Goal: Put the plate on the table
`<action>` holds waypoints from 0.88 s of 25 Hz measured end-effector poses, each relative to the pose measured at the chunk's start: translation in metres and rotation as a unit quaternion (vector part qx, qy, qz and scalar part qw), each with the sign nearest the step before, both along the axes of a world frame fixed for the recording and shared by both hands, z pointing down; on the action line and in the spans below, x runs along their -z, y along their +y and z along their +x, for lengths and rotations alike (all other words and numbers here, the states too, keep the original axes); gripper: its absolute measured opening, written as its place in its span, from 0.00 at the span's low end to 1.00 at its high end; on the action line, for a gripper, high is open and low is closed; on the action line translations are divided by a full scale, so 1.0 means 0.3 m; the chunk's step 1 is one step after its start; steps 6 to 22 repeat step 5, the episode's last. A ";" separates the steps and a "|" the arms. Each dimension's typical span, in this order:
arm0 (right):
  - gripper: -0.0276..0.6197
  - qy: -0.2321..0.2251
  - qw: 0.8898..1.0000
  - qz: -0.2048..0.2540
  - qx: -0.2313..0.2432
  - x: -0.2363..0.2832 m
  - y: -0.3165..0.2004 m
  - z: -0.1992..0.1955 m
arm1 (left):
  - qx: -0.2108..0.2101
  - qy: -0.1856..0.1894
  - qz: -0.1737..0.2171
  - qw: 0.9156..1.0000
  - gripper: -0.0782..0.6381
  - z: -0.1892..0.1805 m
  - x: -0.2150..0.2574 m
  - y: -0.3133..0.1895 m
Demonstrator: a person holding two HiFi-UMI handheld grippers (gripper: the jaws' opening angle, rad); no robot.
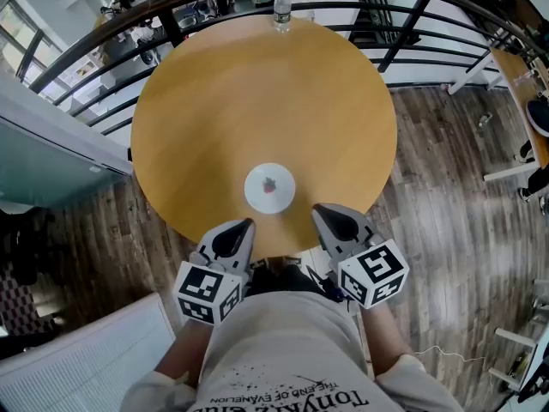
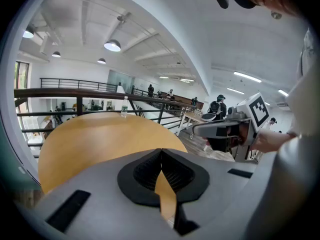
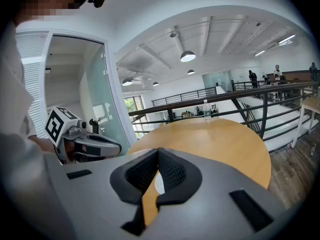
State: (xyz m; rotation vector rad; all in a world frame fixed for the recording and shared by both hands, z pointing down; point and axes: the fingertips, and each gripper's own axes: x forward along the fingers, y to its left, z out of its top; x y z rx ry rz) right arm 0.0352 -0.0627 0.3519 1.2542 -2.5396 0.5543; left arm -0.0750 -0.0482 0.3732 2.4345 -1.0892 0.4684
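Note:
A small white plate (image 1: pixel 269 187) with a red speck at its centre lies flat on the round wooden table (image 1: pixel 257 93), close to the near edge. My left gripper (image 1: pixel 244 224) hangs over the table's near rim, just left of and below the plate, jaws closed together and empty. My right gripper (image 1: pixel 319 210) sits to the plate's lower right, also shut with nothing held. In the left gripper view the pads (image 2: pixel 161 151) meet over bare tabletop. A white sliver of the plate (image 3: pixel 159 181) shows between the right gripper's closed pads.
A clear water bottle (image 1: pixel 281 9) stands at the table's far edge. A dark metal railing (image 1: pixel 412 24) curves behind the table. White louvred panels (image 1: pixel 77 359) are at the lower left, a desk and chairs at the right. Wood floor surrounds the table.

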 end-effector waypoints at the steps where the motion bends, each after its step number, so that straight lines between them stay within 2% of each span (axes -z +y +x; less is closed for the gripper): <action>1: 0.08 0.000 1.000 0.000 0.000 -0.003 0.003 0.002 | 0.000 -0.001 0.001 1.000 0.14 0.000 -0.002 0.000; 22: 0.08 0.001 1.000 0.000 0.000 -0.011 0.010 0.007 | 0.002 -0.006 0.005 1.000 0.14 -0.008 -0.006 -0.007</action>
